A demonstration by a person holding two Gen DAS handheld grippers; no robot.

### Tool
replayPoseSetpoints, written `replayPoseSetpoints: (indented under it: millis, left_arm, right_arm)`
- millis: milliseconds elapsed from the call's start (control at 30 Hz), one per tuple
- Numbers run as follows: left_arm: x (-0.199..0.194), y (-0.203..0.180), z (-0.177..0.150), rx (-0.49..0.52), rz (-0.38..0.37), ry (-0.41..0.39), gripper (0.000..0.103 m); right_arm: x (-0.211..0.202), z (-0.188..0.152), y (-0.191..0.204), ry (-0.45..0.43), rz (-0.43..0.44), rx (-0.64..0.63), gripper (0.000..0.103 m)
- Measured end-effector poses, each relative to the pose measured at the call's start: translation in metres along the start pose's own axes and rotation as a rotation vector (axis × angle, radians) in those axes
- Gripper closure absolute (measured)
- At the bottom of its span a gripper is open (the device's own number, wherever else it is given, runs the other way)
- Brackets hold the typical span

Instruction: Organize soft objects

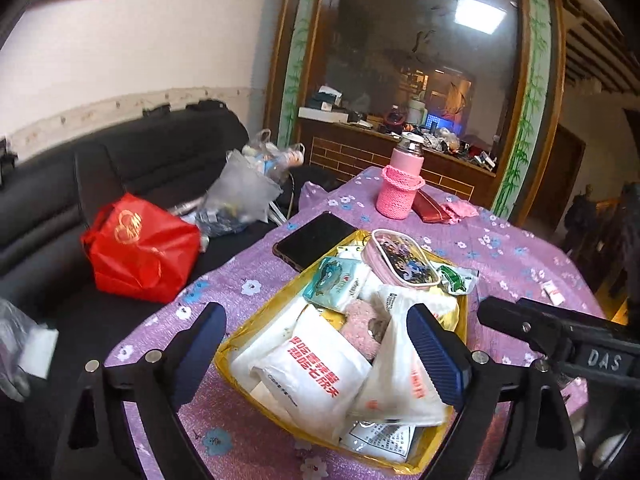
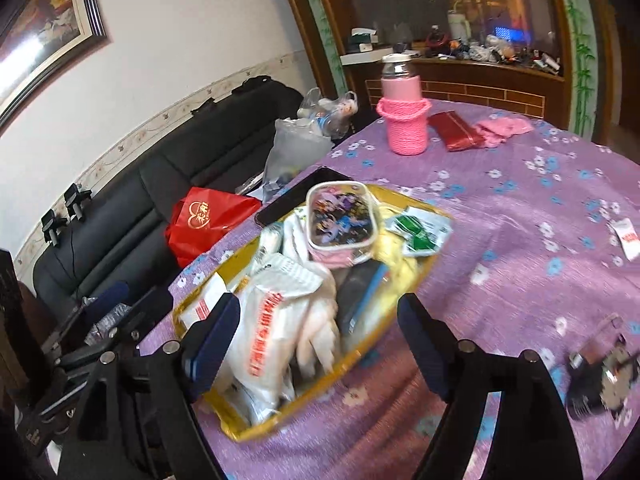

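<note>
Soft packets fill a yellow tray (image 1: 460, 322) that sits on the bench (image 1: 520, 252), straight ahead of and below both hand-held grippers. The left hand-held gripper (image 1: 316, 354) stands wide open above the near end of the tray; its blue pads press on nothing, though a white packet with red print (image 1: 316, 368) lies in the tray between and beyond them. The right hand-held gripper (image 2: 318, 346) is also spread open with nothing clasped, and a white bag with red lettering (image 2: 264, 328) lies just past its left finger (image 2: 210, 344). In the left wrist view the right tool's black body enters from the right edge, beside the tray.

At the far end of the tray from both tools, a clear pouch with pink trim and cartoon figures (image 1: 402, 258) rests on top of the pile. Just right of it lies a green-and-white sachet (image 1: 456, 278), and to its left a teal tissue pack (image 1: 336, 282). A pink fuzzy item (image 1: 360, 328) shows in the middle of the heap.

Beyond the tray's far left corner a black phone (image 1: 312, 238) lies flat on the purple flowered cloth, touching the tray's edge. Farther off stands a pink bottle in a knitted sleeve (image 1: 400, 184), with a red wallet (image 1: 430, 206) just to its right. Left of the bench, a red bag (image 1: 140, 246) rests on a dark sofa (image 1: 120, 160).
</note>
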State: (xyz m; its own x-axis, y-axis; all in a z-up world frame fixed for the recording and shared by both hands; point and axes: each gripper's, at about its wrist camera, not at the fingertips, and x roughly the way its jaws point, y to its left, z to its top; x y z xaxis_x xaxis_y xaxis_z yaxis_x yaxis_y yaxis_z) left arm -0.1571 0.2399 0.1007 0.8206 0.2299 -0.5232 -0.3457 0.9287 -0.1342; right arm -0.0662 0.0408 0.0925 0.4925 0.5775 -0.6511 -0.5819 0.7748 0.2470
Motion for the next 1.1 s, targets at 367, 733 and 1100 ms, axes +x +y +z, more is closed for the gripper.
replayPoseSetpoints:
  millis: [367, 733, 1100]
  left_arm:
    - [-0.014, -0.041, -0.011, 0.102, 0.051, 0.009, 0.007]
    - [-0.038, -0.073, -0.012, 0.139, 0.095, -0.070, 0.001]
    - [-0.028, -0.115, -0.017, 0.142, -0.168, 0.051, 0.001]
  right_arm:
    - [-0.023, -0.032, -0.031, -0.001, -0.031, 0.062, 0.021]
    - [-0.045, -0.049, -0.055, -0.037, -0.045, 0.097, 0.020]
    - [-0.086, -0.063, -0.094, -0.093, -0.152, 0.102, 0.017]
